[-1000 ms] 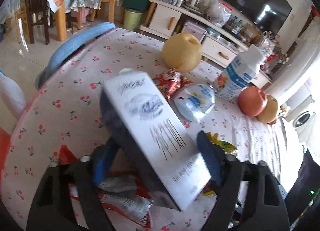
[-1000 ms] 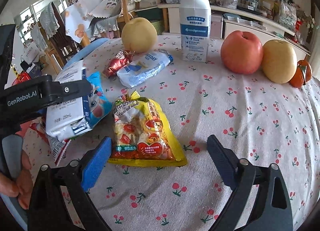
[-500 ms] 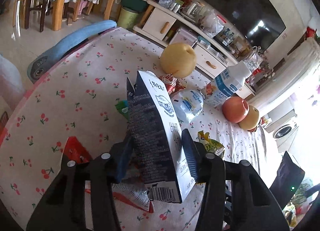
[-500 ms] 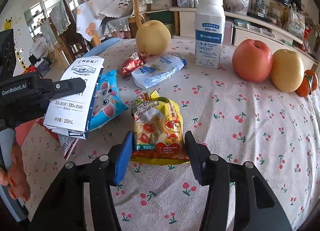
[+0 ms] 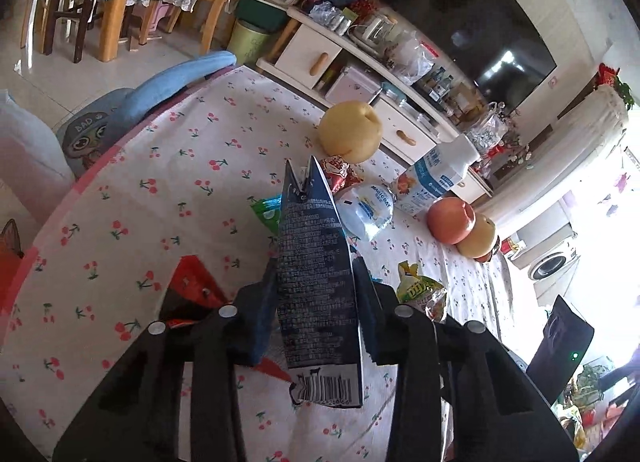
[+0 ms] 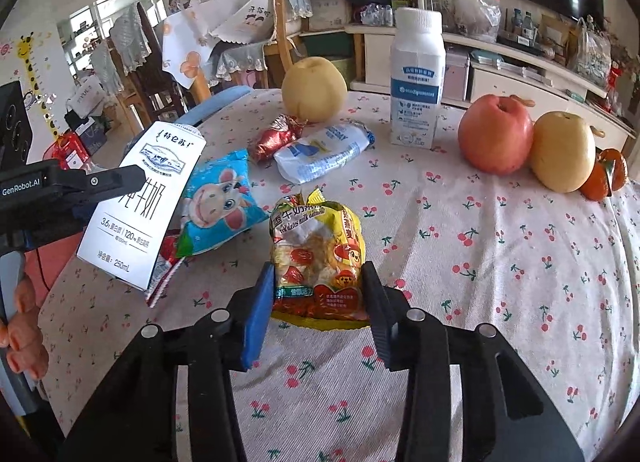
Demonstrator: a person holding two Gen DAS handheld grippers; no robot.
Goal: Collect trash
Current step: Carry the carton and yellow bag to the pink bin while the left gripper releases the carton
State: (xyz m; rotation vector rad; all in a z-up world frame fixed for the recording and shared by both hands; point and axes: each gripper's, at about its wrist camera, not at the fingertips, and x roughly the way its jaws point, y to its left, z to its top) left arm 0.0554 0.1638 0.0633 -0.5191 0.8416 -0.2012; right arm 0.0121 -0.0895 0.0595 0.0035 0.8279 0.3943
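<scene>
1. The milk carton (image 5: pixel 316 282) is pinched between the pads of the left gripper (image 5: pixel 314 302), jaws pressed against its two broad faces; it is held tilted above the table's left edge, clear of the cloth, its dark printed side and barcode facing the left wrist camera.
2. From the right wrist view the same carton (image 6: pixel 140 205) shows its white face, with the left gripper (image 6: pixel 72 189) clamped across it at far left.
3. The yellow snack packet (image 6: pixel 318 258) lies on the cherry-print tablecloth (image 6: pixel 500 282), its near end between the fingers of the right gripper (image 6: pixel 316 302). The jaws stand narrowed to either side of the packet and look to be touching it, but I cannot tell whether they truly grip it.
4. Just left of the packet lies a blue cartoon wrapper (image 6: pixel 218 201), partly under the raised carton; a red wrapper (image 6: pixel 168 262) peeks out beneath both.
5. Farther off sit a crumpled red foil wrapper (image 6: pixel 276 137) and a white-and-blue pouch (image 6: pixel 320 153), touching each other.
6. Behind them is a yellow pear (image 6: pixel 314 89); to its right a white bottle (image 6: pixel 416 77) stands upright.
7. At far right a red apple (image 6: pixel 494 133), a second pear (image 6: pixel 562 151) and a small orange fruit (image 6: pixel 604 177) sit in a close row.
</scene>
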